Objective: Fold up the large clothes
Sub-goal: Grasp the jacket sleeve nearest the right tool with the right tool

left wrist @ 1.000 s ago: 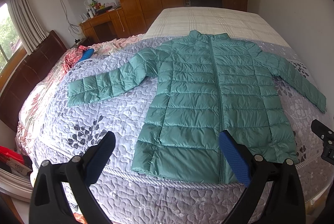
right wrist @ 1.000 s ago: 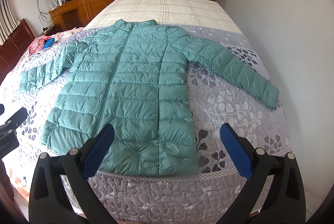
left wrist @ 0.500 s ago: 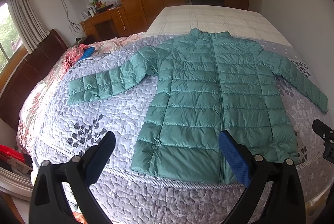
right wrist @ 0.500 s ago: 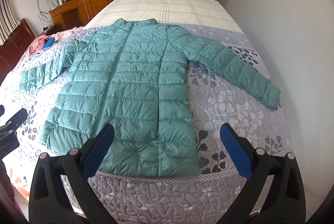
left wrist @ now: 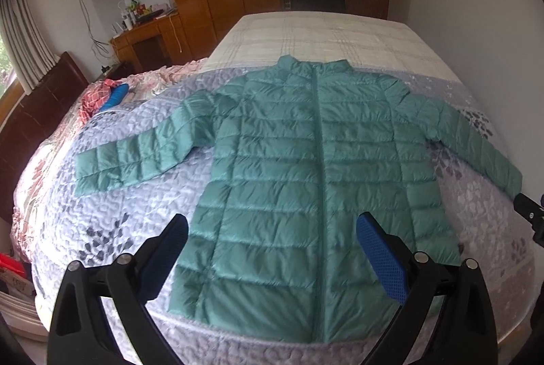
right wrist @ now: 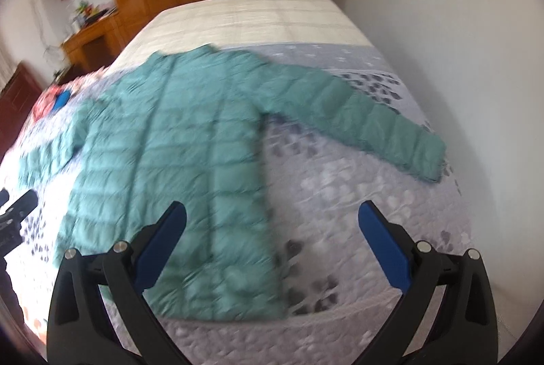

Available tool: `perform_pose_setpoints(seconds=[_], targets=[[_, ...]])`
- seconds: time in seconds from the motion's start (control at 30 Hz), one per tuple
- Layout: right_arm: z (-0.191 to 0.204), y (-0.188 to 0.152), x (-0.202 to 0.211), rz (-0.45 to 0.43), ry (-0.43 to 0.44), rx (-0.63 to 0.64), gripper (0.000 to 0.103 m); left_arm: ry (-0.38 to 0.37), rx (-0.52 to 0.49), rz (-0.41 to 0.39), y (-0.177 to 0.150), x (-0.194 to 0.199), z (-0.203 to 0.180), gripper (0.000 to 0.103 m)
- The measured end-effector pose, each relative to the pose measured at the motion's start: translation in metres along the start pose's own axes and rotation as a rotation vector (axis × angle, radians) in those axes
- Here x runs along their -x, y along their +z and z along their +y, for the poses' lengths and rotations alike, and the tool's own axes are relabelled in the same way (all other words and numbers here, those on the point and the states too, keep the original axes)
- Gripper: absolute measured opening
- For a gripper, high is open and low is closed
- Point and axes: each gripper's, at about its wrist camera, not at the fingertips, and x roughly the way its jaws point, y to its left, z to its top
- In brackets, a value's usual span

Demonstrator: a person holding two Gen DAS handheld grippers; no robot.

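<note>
A teal quilted puffer jacket (left wrist: 306,167) lies flat and zipped on the bed, front up, collar far, hem near, both sleeves spread out to the sides. It also shows, blurred, in the right wrist view (right wrist: 190,154). My left gripper (left wrist: 272,242) is open and empty, above the jacket's lower hem. My right gripper (right wrist: 272,229) is open and empty, over the jacket's right hem edge and the bedspread, with the right sleeve (right wrist: 374,123) beyond it.
The bed has a grey leaf-patterned bedspread (left wrist: 112,222) and a pale plaid cover (left wrist: 316,35) at the far end. A red cloth and a blue object (left wrist: 114,96) lie at the left. A white wall (right wrist: 459,25) runs along the right. A wooden desk and wardrobes stand behind.
Both grippers have moved forward over the bed. The right wrist view has swung to the right and is blurred with motion. The jacket has not moved.
</note>
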Motion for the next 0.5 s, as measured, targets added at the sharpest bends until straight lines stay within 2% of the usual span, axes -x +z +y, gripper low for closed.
perform_pose_setpoints(seconds=[0.17, 0.27, 0.37, 0.5], targets=[[-0.088, 0.035, -0.041, 0.03, -0.044, -0.112, 0.1, -0.009, -0.001, -0.014, 0.043, -0.039, -0.035, 0.099], [-0.138, 0.05, -0.064, 0.058, -0.051, -0.178, 0.1, -0.07, 0.032, 0.002, 0.067, -0.065, -0.057, 0.099], [-0.187, 0.06, -0.093, 0.109, -0.046, -0.222, 0.1, -0.106, 0.04, 0.013, 0.088, -0.094, -0.083, 0.099], [-0.233, 0.064, -0.116, 0.144, -0.013, -0.268, 0.1, -0.124, 0.013, 0.011, 0.109, -0.13, -0.125, 0.099]])
